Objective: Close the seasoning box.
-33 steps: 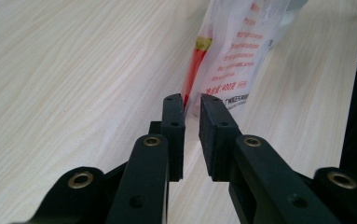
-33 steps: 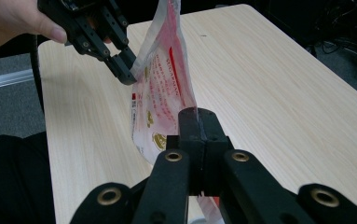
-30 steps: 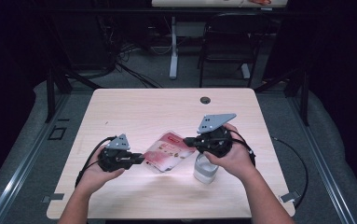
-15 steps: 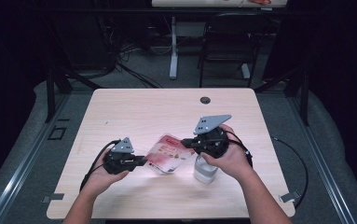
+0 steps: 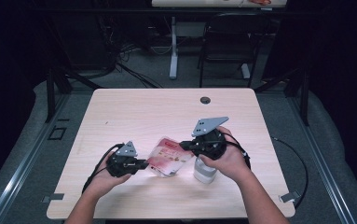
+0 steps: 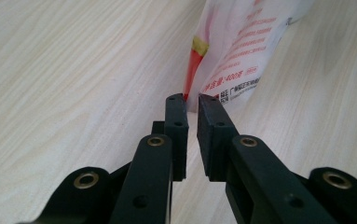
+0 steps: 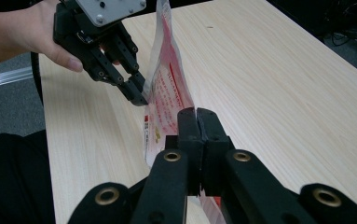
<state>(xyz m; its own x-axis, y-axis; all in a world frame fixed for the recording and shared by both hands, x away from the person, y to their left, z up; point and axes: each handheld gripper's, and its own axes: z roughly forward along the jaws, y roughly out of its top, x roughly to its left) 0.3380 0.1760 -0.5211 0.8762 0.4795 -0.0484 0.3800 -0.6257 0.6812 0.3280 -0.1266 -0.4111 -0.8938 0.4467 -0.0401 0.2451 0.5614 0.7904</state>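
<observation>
Right now the crinkly red-and-white plastic pouch (image 5: 168, 157) hangs just above the pale wooden table (image 5: 134, 112), stretched between both claws. The right gripper (image 7: 198, 112) is squeezed tight on one edge. The left gripper (image 6: 191, 99) pinches the other edge, with a thin gap between its jaws. A hard tug could slip it free, or knock the white jar (image 5: 204, 171) nearby.

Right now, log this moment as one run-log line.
left gripper: shut on printed pouch | right gripper: shut on pouch's other edge | white jar: under right hand | pouch: held above table
</observation>
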